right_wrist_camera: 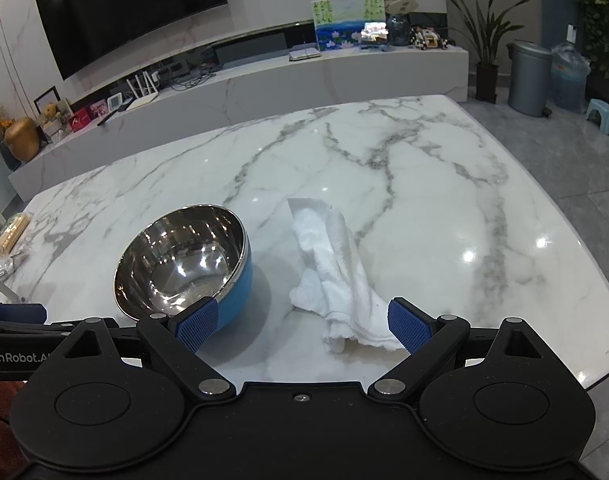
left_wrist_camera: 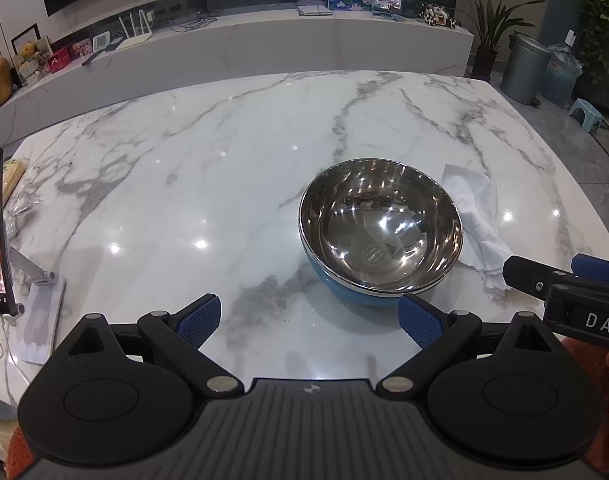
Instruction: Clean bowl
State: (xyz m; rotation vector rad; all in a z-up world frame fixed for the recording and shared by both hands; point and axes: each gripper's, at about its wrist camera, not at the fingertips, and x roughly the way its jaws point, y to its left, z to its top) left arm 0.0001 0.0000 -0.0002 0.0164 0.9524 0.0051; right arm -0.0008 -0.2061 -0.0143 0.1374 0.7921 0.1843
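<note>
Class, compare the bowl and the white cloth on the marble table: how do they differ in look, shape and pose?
The bowl is shiny steel inside with a blue outer wall; the white cloth is matte. The bowl is rigid, round and stands upright with its mouth up; the cloth lies crumpled and flat. The bowl mirrors the room lights; the cloth does not. Both rest side by side on the marble table, and neither is held by a claw.

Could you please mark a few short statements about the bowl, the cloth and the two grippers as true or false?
1. The bowl stands upright on the marble table. True.
2. The white cloth lies inside the bowl. False: it lies on the table beside it.
3. The right gripper has its fingers spread, holding nothing. True.
4. The left gripper is clamped on the bowl's rim. False: it is open, short of the bowl.
5. The bowl is red outside. False: blue.
</note>
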